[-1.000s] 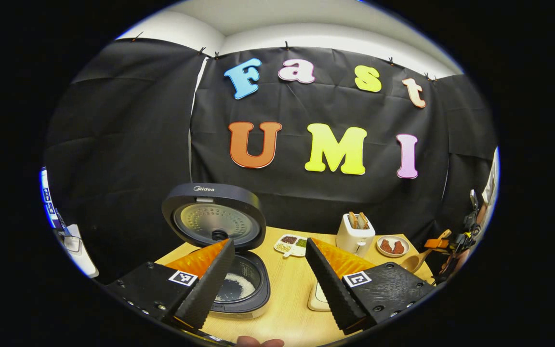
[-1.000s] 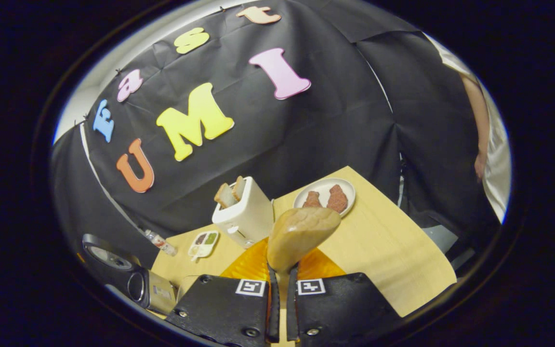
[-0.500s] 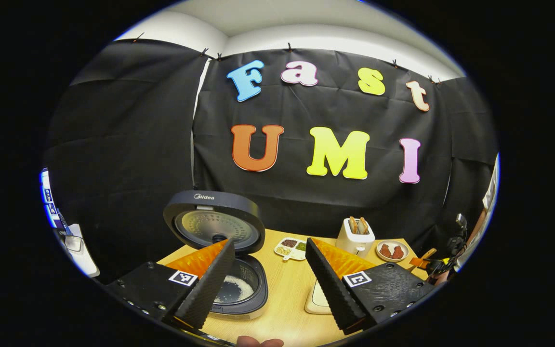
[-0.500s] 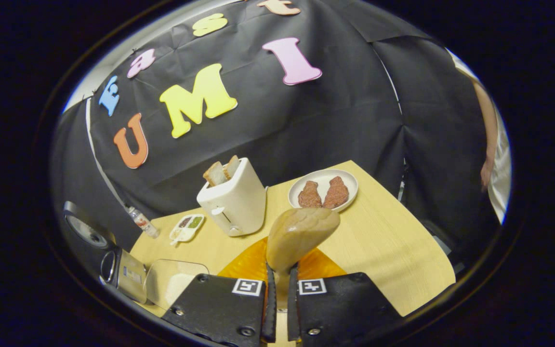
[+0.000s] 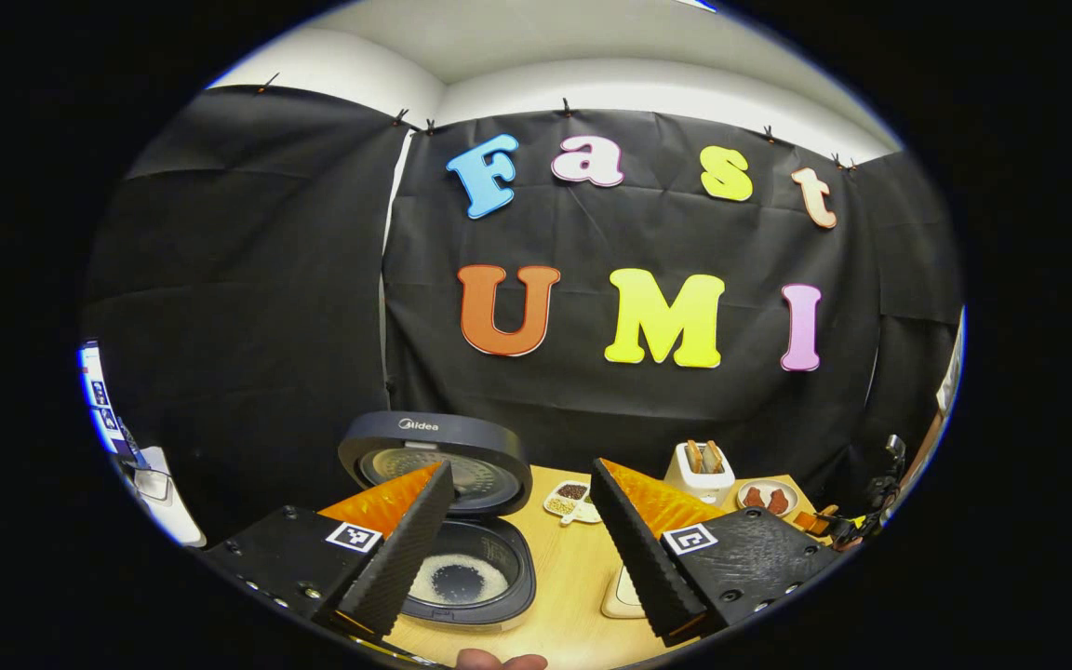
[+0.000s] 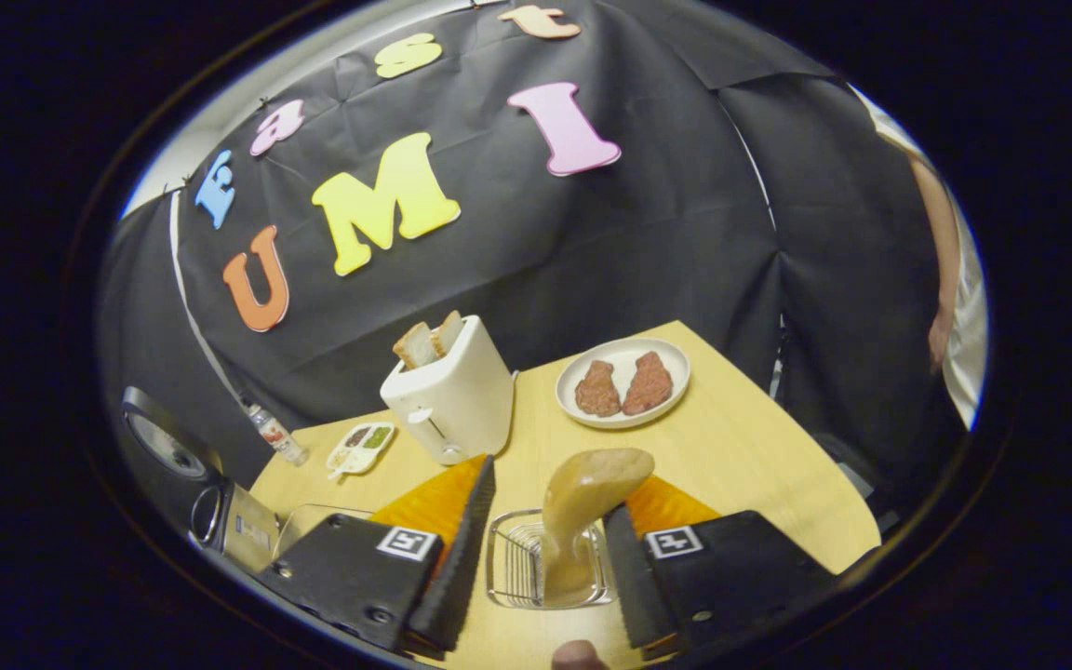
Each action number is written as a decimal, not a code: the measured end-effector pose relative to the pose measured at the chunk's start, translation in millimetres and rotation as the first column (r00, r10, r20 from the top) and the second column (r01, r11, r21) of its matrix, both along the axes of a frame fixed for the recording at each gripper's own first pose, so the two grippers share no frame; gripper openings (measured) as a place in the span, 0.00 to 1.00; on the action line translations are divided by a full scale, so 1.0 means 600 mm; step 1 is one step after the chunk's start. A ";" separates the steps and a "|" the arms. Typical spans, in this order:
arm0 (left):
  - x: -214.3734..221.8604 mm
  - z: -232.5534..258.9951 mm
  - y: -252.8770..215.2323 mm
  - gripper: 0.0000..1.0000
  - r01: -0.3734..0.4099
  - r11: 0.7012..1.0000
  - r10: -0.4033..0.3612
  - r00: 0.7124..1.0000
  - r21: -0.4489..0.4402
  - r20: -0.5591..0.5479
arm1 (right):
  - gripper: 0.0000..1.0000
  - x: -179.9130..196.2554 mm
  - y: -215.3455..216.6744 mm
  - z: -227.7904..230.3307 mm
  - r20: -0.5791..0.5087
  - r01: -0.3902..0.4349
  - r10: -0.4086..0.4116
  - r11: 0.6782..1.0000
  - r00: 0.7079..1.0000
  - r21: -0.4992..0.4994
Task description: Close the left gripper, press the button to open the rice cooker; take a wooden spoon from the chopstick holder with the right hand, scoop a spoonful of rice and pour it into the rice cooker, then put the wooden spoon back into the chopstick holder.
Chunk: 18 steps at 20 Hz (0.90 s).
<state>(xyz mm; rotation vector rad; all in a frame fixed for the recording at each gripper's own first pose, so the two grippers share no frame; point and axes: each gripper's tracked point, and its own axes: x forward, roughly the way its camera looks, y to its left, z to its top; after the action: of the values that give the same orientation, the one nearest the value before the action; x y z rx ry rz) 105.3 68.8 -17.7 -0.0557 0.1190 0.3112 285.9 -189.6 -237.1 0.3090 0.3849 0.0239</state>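
While the table [image 6: 759,484] is carrying everything in the booth, the cooker [image 5: 471,582] is sitting at its near left with the lid [image 5: 438,456] standing up at the far side, so the pot is lying open from above. Rice [image 5: 434,586] is showing as a pale ring on the pot floor, which suggests the scoop has already been poured in. In the right gripper view the toaster [image 6: 448,395] is standing toward the far side with bread poking out of its slots, the plate [image 6: 624,409] with two brown pieces is resting to its right, and a small divided dish [image 6: 361,447] is lying to its left, all well apart from the work.

Nearer, the holder [image 6: 536,572], a wire basket, is sitting just ahead of the right gripper [image 6: 543,577], and the spoon [image 6: 582,502] is standing in it, bowl upward and leaning a little right, as a returned tool would rest. That gripper's fingers are spreading wide on either side of the spoon, touching nothing, so the spoon is looking released and the last step is seeming all but finished.

Over the cooker, the left gripper [image 5: 522,549] is hanging with its fingers wide apart and empty, apparently just waiting out of the way.
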 end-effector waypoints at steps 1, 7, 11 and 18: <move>0.000 0.006 0.004 0.95 -0.002 1.000 0.002 1.000 0.007 0.007 | 0.75 -0.002 -0.005 0.008 0.010 0.008 -0.008 1.000 1.000 -0.008; 0.013 0.017 0.007 0.95 0.032 0.999 -0.033 0.999 0.043 0.017 | 0.88 -0.018 -0.053 0.060 0.049 0.093 -0.091 0.995 0.995 -0.032; 0.024 0.042 0.023 0.94 0.050 0.996 -0.053 0.997 0.077 0.047 | 0.88 -0.041 -0.061 0.135 0.114 0.107 -0.098 0.992 0.989 -0.074; 0.039 0.116 0.066 0.94 0.040 0.991 -0.055 0.992 0.127 0.112 | 0.88 -0.116 0.036 0.261 0.215 0.051 -0.028 0.994 0.976 -0.099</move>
<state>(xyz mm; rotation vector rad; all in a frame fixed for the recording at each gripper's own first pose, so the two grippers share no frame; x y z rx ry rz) 128.4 108.5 52.0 0.0531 -0.0142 0.2663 216.6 -168.2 -80.6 0.2081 0.1656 -0.0020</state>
